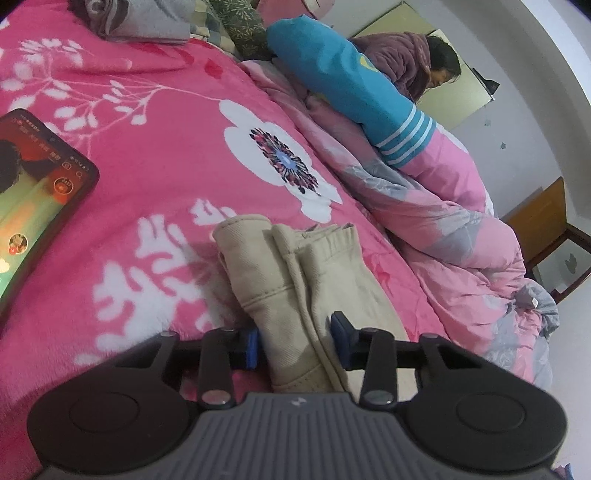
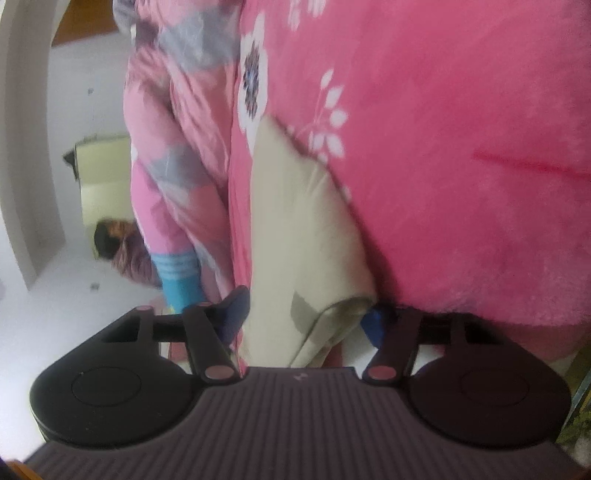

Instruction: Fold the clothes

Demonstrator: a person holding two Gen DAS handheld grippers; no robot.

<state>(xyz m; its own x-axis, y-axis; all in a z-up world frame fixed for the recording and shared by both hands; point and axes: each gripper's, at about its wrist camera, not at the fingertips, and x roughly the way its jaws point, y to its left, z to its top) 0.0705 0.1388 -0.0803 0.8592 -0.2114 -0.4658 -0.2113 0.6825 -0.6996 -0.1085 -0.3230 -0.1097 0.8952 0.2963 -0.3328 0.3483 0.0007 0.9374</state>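
Observation:
A beige folded garment lies on a pink flowered blanket on the bed. In the left wrist view my left gripper is at the garment's near end, and its blue pads press on the cloth from both sides. In the right wrist view, which is rolled on its side and blurred, the same beige garment runs away from my right gripper. The folded edge fills the gap between that gripper's pads, which touch it on both sides.
A lit phone lies on the blanket at the left. A bunched pink and grey quilt and a blue striped bundle line the bed's right side. Beyond them are a person and a wooden chair. Grey folded cloth sits at the far end.

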